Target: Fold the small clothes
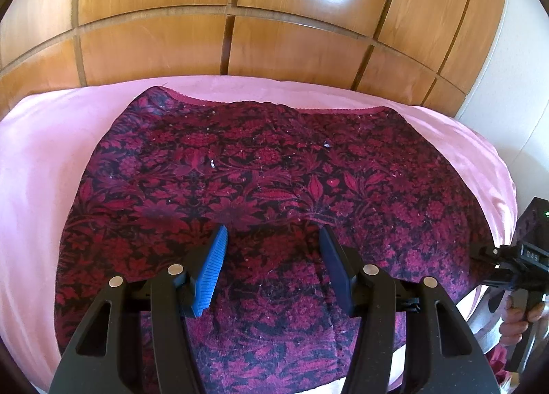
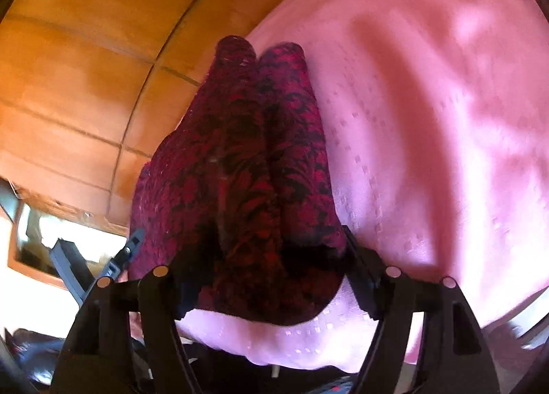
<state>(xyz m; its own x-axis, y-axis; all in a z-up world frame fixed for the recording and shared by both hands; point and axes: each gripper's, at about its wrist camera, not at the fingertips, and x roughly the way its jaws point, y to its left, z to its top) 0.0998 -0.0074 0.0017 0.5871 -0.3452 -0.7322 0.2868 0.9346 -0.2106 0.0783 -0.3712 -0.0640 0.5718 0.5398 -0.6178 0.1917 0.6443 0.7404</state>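
Garment [image 1: 267,167]: small knit piece, dark red floral on black, scalloped pink trim along its far edge. Lies spread flat on the pink cloth [image 1: 44,160] that covers the work surface, near edge hanging towards the camera in the left wrist view

Handling (judged): light, soft, limp; no stiffness, will sag and drape from any hold. Knit looks fuzzy, so the ribbed pads should bite well, slip unlikely. Not fragile, though loose fibres could snag. Best hold is probably at an edge or corner, taking both layers at once so the fold stays aligned

Left gripper [image 1: 272,267]: jaws apart, hovering above the near middle of the garment; nothing between the blue pads [image 1: 212,270]

Right gripper [image 2: 264,267]: jaws wide, a bunched double roll of the garment [image 2: 260,167] sits between them. View blurred; whether the pads press the fabric, cannot tell

Surroundings: wooden panelled wall [image 1: 240,16] behind the surface, well apart from the cloth. The right gripper's body and the person's hand [image 1: 518,322] show at the right edge of the left view. Pink cloth is itself loose; a low pinch may catch it along with the garment. Nothing else obstructs
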